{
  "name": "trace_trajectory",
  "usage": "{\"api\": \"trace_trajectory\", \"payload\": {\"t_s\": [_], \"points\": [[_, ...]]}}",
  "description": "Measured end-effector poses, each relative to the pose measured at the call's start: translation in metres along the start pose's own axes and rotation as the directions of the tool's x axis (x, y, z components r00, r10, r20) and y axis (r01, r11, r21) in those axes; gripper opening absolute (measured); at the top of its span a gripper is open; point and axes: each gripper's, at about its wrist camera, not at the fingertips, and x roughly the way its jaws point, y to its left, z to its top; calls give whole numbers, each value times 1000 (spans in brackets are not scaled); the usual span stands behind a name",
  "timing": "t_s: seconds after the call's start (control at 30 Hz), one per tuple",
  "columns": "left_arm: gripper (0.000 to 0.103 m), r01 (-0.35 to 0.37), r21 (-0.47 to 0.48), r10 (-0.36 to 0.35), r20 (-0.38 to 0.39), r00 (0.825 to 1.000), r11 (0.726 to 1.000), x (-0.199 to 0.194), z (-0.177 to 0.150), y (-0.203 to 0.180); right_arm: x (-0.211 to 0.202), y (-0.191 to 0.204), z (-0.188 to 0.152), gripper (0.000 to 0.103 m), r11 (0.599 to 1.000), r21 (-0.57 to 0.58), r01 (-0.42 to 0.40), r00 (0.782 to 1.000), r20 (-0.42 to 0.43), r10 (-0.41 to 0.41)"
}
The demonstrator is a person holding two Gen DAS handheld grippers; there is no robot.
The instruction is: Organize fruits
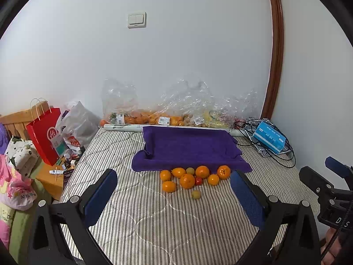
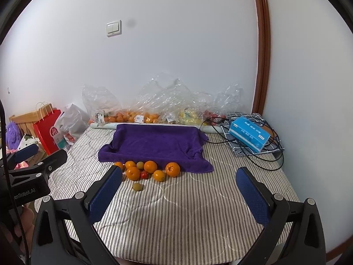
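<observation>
Left wrist: striped bedspread (image 1: 141, 216), white wall (image 1: 176, 55)

A plain bedroom corner with a striped bed against a white wall

The white wall (image 1: 176, 55) carries a cream double light switch (image 1: 136, 19); a curved-looking brown wooden door frame (image 1: 275, 50) runs up on the right. The bed (image 2: 187, 209) has a grey-and-white striped quilted cover. At its left stand a wooden headboard (image 1: 19, 116) and a low wooden bedside table (image 1: 49, 180), with a red paper bag (image 1: 44, 134) and patterned bedding (image 1: 15, 176) nearby. Light is even and soft.
</observation>
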Motion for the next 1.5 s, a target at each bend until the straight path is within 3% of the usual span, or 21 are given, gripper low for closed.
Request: {"api": "trace_trajectory", "payload": {"t_s": [1.07,1.5], "points": [[103,0,1,0,3,1000,1000,-2,3,0,1,6,-4,102,1000,-5,-9,1000,-2,9],[103,2,17,-2,-16,1000,1000,26,4,11,36,4,-6,102,999,28,-28,999,-18,28]]}}
